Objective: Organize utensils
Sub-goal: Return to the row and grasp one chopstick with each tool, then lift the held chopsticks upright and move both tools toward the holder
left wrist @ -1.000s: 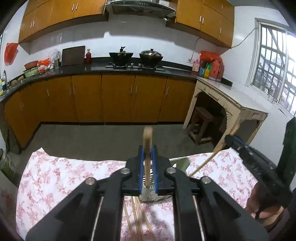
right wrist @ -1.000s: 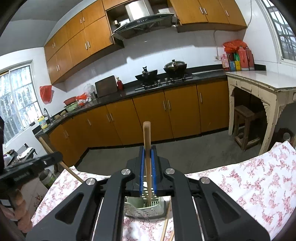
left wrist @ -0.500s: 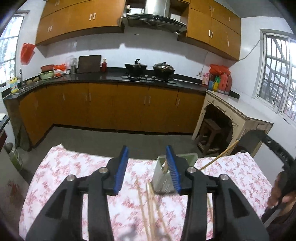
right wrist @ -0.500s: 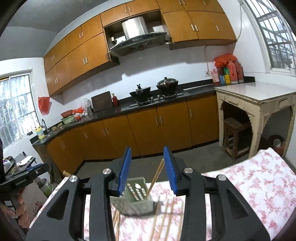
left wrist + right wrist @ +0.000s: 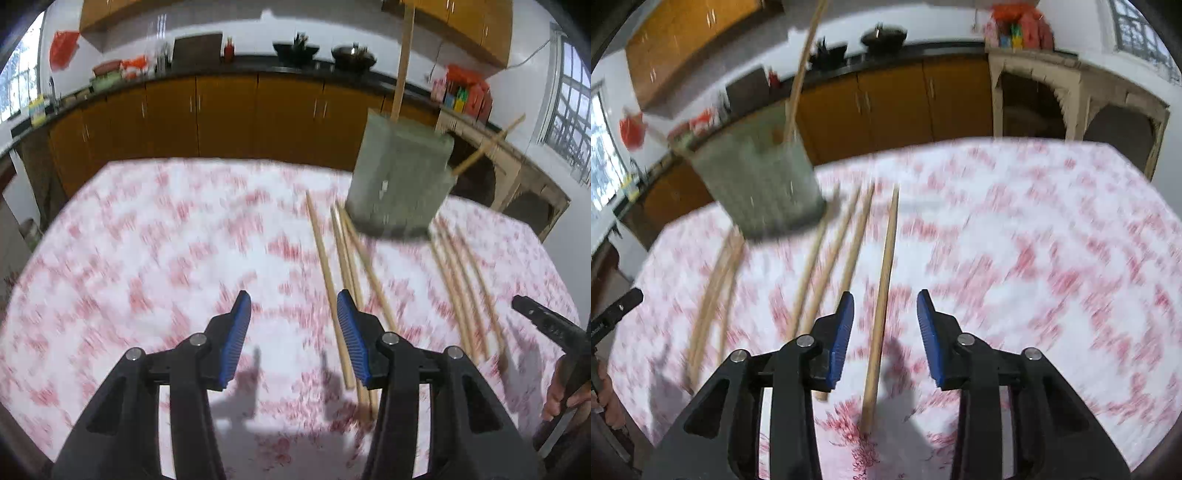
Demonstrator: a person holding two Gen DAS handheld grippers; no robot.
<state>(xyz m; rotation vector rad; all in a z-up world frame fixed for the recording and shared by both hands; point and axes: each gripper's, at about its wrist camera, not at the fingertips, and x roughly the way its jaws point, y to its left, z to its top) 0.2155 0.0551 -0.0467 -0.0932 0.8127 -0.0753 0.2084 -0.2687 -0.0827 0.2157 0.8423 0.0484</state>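
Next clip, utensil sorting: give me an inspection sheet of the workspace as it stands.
Surface: table under a floral cloth, images blurred.
Job's things: green holder with two chopsticks sticking out; loose chopsticks lying on the cloth on both sides of it.
Clutter: nothing seen on the table.
Grippers: left gripper open, nothing between the jaws; right gripper open, astride one loose chopstick, pads not touching it; both have just been opening.
Cables: one on the far wall.
Surroundings: kitchen cabinets, pans on the stove, windows.

holder blocks centre – cloth left open
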